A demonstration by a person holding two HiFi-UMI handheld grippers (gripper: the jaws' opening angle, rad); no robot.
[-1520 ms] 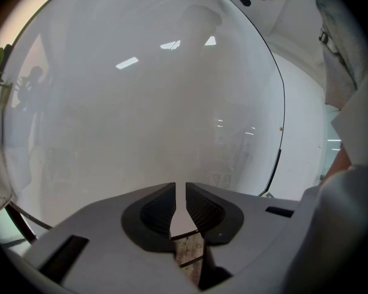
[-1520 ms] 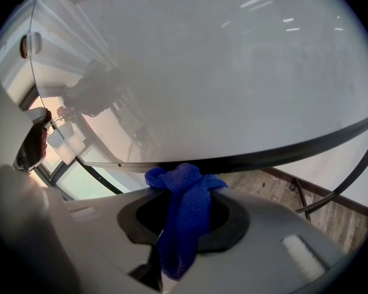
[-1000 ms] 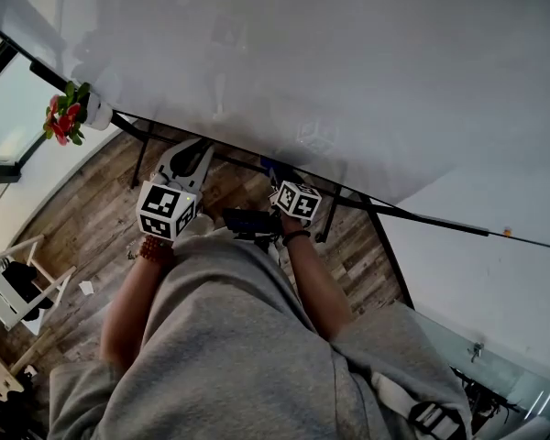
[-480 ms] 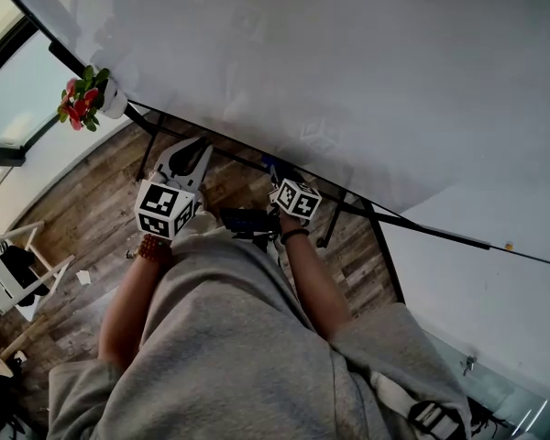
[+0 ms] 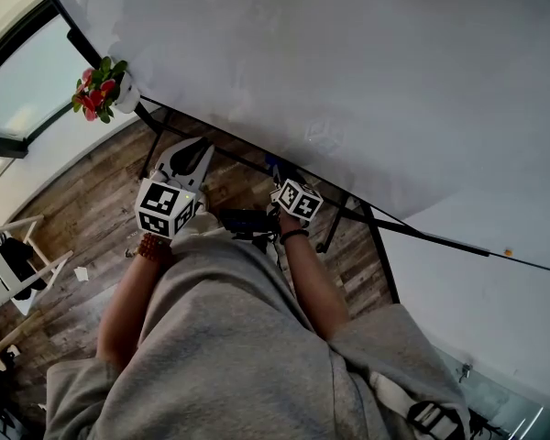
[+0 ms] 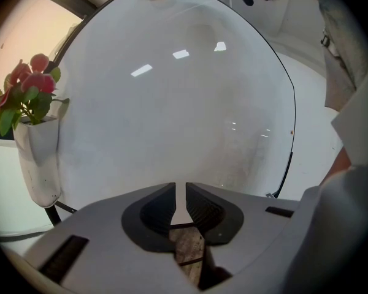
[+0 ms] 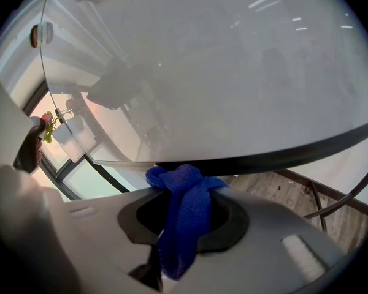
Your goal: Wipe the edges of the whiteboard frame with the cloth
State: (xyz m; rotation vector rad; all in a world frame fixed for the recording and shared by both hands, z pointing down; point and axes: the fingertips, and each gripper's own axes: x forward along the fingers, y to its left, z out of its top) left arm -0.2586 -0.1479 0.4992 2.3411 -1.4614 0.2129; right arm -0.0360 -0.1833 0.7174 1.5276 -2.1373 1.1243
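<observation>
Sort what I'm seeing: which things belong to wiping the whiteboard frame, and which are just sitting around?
In the job:
- blue cloth, clamped in the right gripper
- whiteboard frame, its dark bottom edge right by the cloth
- whiteboard

Just there:
- potted flowers at the board's left edge
- white chair on the floor
- left gripper, shut and empty

1 whiteboard (image 5: pixel 348 62). 1 cloth (image 7: pixel 183 216), blue. 2 grippers: left gripper (image 6: pixel 179 192), right gripper (image 7: pixel 185 185). 1 flower pot (image 5: pixel 101 90). 1 chair (image 5: pixel 14 264) on floor (image 5: pixel 82 218).
</observation>
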